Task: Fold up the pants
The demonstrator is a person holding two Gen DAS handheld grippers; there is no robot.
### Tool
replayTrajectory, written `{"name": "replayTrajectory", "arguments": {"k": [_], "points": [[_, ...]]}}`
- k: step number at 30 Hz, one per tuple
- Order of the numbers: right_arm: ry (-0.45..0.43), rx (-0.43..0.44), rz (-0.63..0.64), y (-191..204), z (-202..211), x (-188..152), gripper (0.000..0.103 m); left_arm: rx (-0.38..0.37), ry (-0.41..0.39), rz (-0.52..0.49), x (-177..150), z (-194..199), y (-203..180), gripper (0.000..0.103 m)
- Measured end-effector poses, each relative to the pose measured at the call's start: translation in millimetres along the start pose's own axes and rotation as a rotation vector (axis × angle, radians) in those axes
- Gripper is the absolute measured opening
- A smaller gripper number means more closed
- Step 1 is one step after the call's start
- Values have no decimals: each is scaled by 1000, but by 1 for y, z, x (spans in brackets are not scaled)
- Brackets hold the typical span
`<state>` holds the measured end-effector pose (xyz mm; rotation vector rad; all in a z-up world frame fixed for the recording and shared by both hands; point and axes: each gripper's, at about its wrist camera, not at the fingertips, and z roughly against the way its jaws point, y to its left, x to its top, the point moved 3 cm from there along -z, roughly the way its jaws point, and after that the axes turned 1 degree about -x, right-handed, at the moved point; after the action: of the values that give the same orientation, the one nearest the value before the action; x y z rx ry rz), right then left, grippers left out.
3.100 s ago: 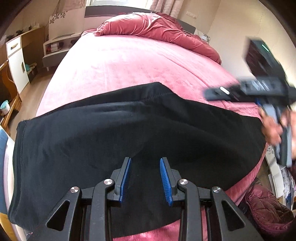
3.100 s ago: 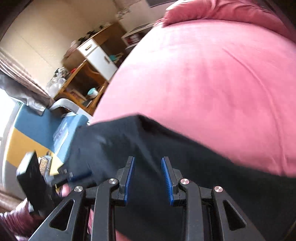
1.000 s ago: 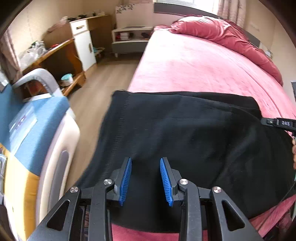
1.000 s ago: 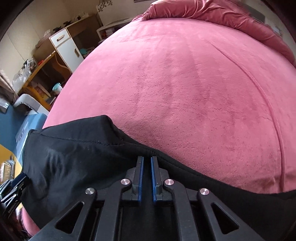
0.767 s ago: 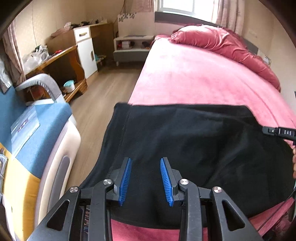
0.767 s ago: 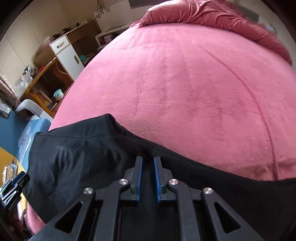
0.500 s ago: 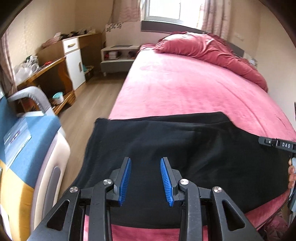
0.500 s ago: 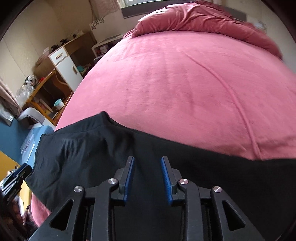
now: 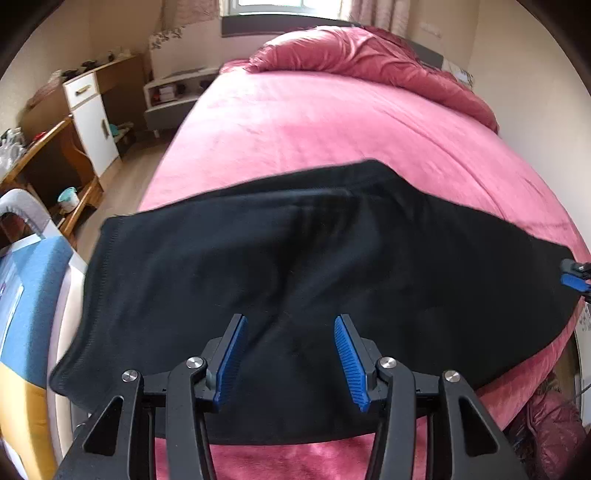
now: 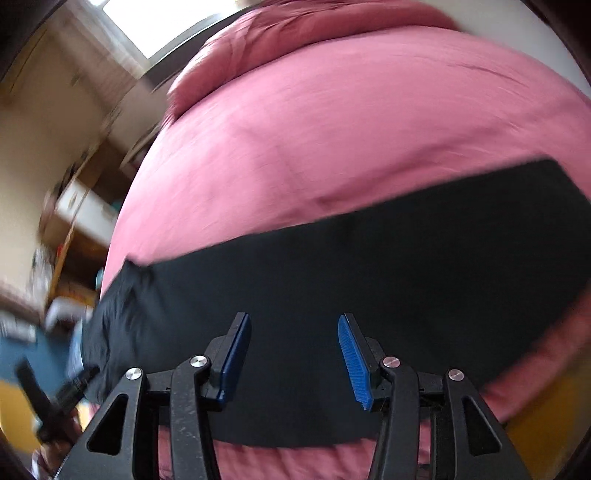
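A wide bed [image 9: 332, 122] under a pink plush cover fills most of both views; a rumpled red duvet [image 9: 362, 55] is heaped at its far end, below a bright window [image 9: 269, 3]. Across the near part of the bed lie the black pants [image 9: 295, 258], spread flat as a broad dark band from one side of the mattress to the other; in the left wrist view one end hangs a little past the bed's left edge, and the far edge rises to a soft peak near the middle. The right wrist view is motion-blurred, but it shows the same pants [image 10: 332, 280] as a long strip, with pink cover visible in front of and beyond it.

Left of the bed stand a wooden desk [image 9: 48, 147] and a white-fronted cabinet [image 9: 92, 122]; a low shelf unit [image 9: 173, 92] sits against the far wall; a blue and yellow padded object [image 9: 26, 302] is at the left edge, its kind unclear.

The left gripper [image 9: 291, 358] hovers over the near part of the pants — its blue-padded fingers are spread wide, holding nothing. The right gripper [image 10: 293, 360] is likewise spread wide above the cloth, nothing between its pads; its tip [image 9: 574, 275] shows at the right edge of the left view, beside the pants' right end.
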<state>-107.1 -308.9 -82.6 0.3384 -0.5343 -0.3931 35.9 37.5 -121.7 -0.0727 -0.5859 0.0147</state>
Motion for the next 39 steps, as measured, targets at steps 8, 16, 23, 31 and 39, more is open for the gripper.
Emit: {"name": "replayTrajectory", "arguments": {"k": [8, 16, 23, 31, 39], "points": [[-206, -20, -475, -172, 73, -6, 42, -96, 90, 19, 5, -22, -21, 50], [-270, 15, -698, -247, 61, -6, 35, -125, 100, -29, 10, -26, -42, 50], [-291, 49, -776, -272, 36, 8, 35, -156, 100, -6, 14, -25, -43, 56], [-305, 4, -683, -261, 41, 31, 18, -171, 129, -44, 13, -25, -52, 56], [-362, 82, -404, -176, 93, 65, 17, -233, 133, -25, 13, -18, -56, 56]]}}
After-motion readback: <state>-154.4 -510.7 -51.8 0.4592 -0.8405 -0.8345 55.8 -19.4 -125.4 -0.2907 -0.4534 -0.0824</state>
